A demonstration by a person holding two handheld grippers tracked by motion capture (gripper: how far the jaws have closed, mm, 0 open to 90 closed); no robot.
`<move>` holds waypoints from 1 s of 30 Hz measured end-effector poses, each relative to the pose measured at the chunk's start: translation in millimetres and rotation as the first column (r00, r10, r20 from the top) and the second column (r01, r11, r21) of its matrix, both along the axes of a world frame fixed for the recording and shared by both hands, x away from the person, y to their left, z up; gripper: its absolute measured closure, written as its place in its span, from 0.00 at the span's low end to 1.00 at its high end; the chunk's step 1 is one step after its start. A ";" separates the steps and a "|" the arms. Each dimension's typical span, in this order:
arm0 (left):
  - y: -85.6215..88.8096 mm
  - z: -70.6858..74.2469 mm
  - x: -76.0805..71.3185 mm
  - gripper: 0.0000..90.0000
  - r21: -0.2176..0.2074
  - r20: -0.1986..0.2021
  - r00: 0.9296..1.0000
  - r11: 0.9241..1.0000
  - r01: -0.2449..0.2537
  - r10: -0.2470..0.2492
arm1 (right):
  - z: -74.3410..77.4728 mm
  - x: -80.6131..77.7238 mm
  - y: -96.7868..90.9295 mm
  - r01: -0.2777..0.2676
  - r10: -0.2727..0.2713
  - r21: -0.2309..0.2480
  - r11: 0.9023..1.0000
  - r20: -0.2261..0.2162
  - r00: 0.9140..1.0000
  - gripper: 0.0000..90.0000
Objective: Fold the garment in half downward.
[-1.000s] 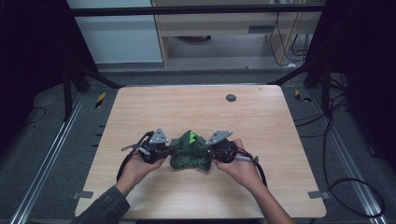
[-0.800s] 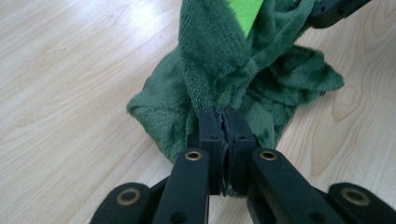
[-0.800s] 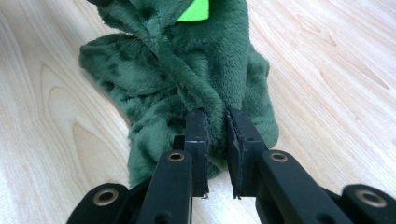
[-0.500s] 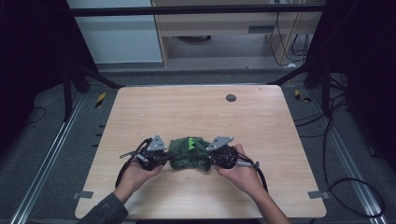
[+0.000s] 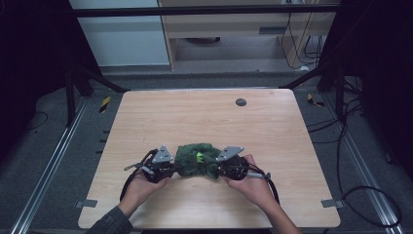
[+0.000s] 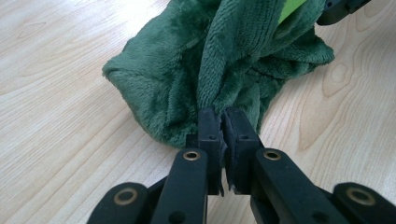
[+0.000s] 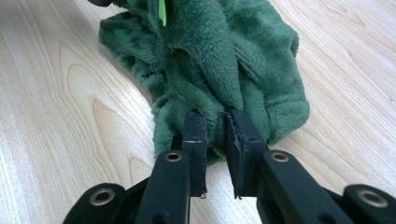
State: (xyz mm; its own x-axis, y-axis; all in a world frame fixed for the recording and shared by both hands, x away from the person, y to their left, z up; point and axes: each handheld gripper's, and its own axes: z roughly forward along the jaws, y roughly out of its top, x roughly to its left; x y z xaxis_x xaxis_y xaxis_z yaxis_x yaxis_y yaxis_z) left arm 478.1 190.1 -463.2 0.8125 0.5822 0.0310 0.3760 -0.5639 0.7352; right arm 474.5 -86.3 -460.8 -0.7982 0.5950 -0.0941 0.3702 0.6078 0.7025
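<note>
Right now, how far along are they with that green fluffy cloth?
Done: both ends are gripped. The left gripper has its jaws shut on a fold of the green fleece cloth, and the right gripper pinches another fold at the opposite end. In hand: the cloth sits bunched between them on the wooden table. Left: probably spreading or folding it, since it is crumpled.

Green cloth (image 6: 233, 60) top cut off, seemingly.

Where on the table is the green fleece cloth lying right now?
In the high view, the green fleece cloth lies bunched near the table's front edge, pinched between the left gripper and the right gripper.
</note>
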 end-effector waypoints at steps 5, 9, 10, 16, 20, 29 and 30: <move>0.4 -2.6 -2.5 0.94 -0.008 -0.006 1.000 1.000 -0.002 0.002 | -0.7 -0.9 -1.1 -0.001 0.001 0.005 1.000 0.000 1.000 0.86; 1.9 -4.9 -3.7 0.94 -0.010 -0.004 1.000 1.000 -0.010 0.010 | -1.6 -1.9 -1.7 0.000 0.000 0.006 1.000 -0.002 1.000 0.85; 2.3 -5.8 -3.5 0.94 -0.010 -0.007 1.000 1.000 -0.011 0.011 | -1.8 -2.2 -2.1 0.004 -0.004 0.003 1.000 -0.003 1.000 0.85; 1.9 -6.2 -4.3 0.93 -0.013 -0.004 1.000 1.000 -0.012 0.012 | -2.6 -2.2 -2.8 0.005 -0.005 0.007 1.000 -0.002 1.000 0.83; 2.0 -7.1 -4.1 0.92 -0.009 0.003 1.000 1.000 -0.019 0.019 | -3.7 -2.5 -2.9 0.007 -0.007 0.004 1.000 -0.007 1.000 0.81; 2.0 -7.4 -3.6 0.89 -0.014 0.012 0.999 0.999 -0.030 0.030 | -4.5 -1.9 -4.0 0.019 -0.019 0.009 1.000 -0.006 1.000 0.77; 1.8 -7.6 -3.6 0.89 -0.013 0.015 0.999 0.999 -0.031 0.031 | -4.5 -1.9 -4.0 0.019 -0.019 0.009 1.000 -0.006 1.000 0.77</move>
